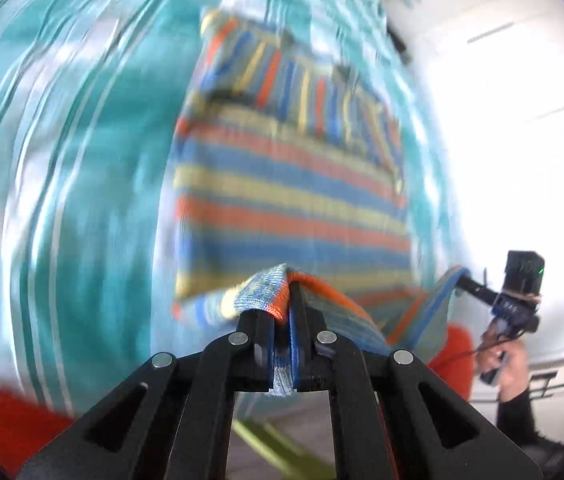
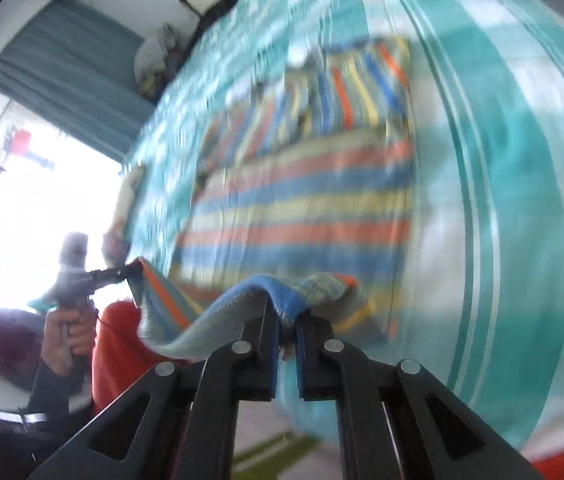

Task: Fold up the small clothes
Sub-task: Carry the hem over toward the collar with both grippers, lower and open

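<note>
Gripping one striped garment [image 1: 293,196], two hand-held grippers, left [image 1: 290,300] and right [image 2: 287,312], both clamped on its hem

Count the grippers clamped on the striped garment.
2. The left gripper pinches the striped garment at one near corner; the right gripper pinches the other near corner.

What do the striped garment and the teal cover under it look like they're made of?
Striped garment: looks like soft knit cotton, matte; ribbed stitch texture shows at the hem pinched by the left gripper. Teal cover: probably thin woven cotton, matte, with printed or woven white stripes; blur leaves the weave uncertain.
</note>
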Motion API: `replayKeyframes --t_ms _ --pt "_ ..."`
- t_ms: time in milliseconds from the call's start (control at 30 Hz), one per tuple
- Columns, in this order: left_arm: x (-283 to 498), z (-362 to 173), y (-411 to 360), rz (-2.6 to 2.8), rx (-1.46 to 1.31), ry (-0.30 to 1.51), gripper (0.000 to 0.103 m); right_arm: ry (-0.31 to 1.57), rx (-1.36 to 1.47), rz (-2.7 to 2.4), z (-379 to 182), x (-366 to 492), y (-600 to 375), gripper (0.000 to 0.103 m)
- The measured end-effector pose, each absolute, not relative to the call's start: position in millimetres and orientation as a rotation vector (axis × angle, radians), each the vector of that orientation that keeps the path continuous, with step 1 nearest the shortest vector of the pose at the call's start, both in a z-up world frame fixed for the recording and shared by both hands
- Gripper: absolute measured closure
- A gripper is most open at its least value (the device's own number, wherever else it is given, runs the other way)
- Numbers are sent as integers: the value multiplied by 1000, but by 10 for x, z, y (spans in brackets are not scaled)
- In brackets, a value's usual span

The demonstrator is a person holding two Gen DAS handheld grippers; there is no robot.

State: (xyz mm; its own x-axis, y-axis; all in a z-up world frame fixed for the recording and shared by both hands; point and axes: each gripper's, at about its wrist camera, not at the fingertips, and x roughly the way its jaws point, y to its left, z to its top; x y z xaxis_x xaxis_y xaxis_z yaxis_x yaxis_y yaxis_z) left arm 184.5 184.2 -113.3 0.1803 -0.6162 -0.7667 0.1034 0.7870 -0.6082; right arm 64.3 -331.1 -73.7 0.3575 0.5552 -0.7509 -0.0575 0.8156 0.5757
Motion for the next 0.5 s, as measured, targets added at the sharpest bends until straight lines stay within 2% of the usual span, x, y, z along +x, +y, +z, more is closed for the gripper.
replayKeyframes --t_ms 133,167,200,233,267,300,400,500 --pt "3023 -1019 1763 -495 -487 1202 96 1033 563 367 -742 1741 -3441 96" --pt "3336 -1011 1740 -471 -499 1163 81 999 602 366 -806 2072 -3502 94" --pt "3515 -1056 1689 -443 -518 1140 43 976 648 363 -850 2348 -3564 88" --pt "3602 -1131 1625 -390 -540 1139 26 971 687 339 -980 2585 -3646 65" --pt "3690 -1235 1636 -306 -557 1148 19 979 708 252 -1090 2734 -3720 53" --pt "3737 -1281 1648 -243 -573 1157 23 987 716 175 -1149 2818 -3768 50" --pt "3597 -1327 1753 -266 -596 1144 21 984 670 205 -1192 2732 -3767 50" --pt "3289 -1425 1524 -277 -455 1130 20 1007 510 224 -1240 2433 -3685 50"
